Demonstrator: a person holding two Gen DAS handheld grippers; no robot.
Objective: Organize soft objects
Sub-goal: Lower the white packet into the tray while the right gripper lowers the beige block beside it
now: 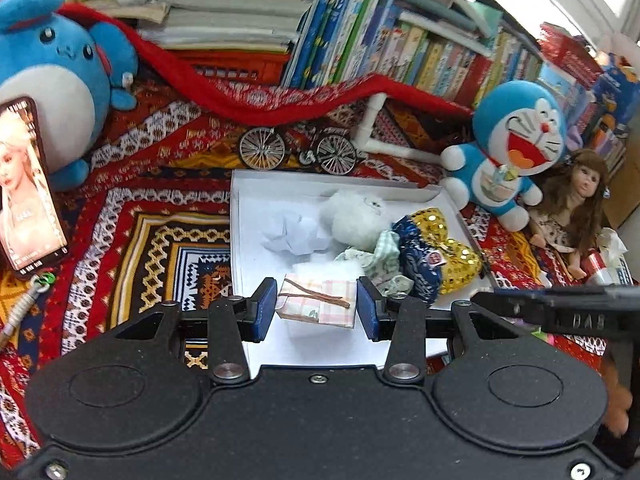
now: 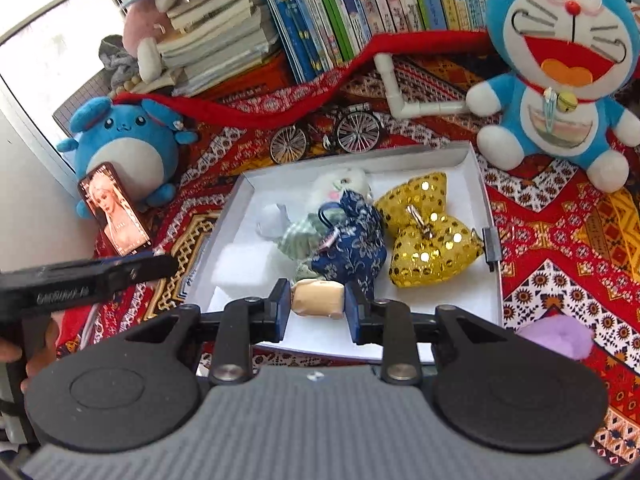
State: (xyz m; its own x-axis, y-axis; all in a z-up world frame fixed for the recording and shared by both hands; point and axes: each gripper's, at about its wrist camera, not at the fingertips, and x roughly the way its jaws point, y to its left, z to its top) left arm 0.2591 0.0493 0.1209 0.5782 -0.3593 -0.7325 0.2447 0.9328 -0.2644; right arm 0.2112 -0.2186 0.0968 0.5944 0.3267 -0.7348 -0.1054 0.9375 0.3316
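A white shallow box lies on the patterned cloth. In it are a white fluffy toy, a crumpled white tissue, a green checked cloth, a navy floral pouch, a gold sequin bow and a white foam block. My left gripper is shut on a pink checked pouch with a brown cord, held over the box's near end. My right gripper is shut on a beige wrapped soft block above the box's near edge.
A blue cat plush and a doll sit right of the box. A round blue plush and a propped phone stand left. A toy bicycle, a white pipe, a red scarf and rows of books lie behind. A purple pompom lies near right.
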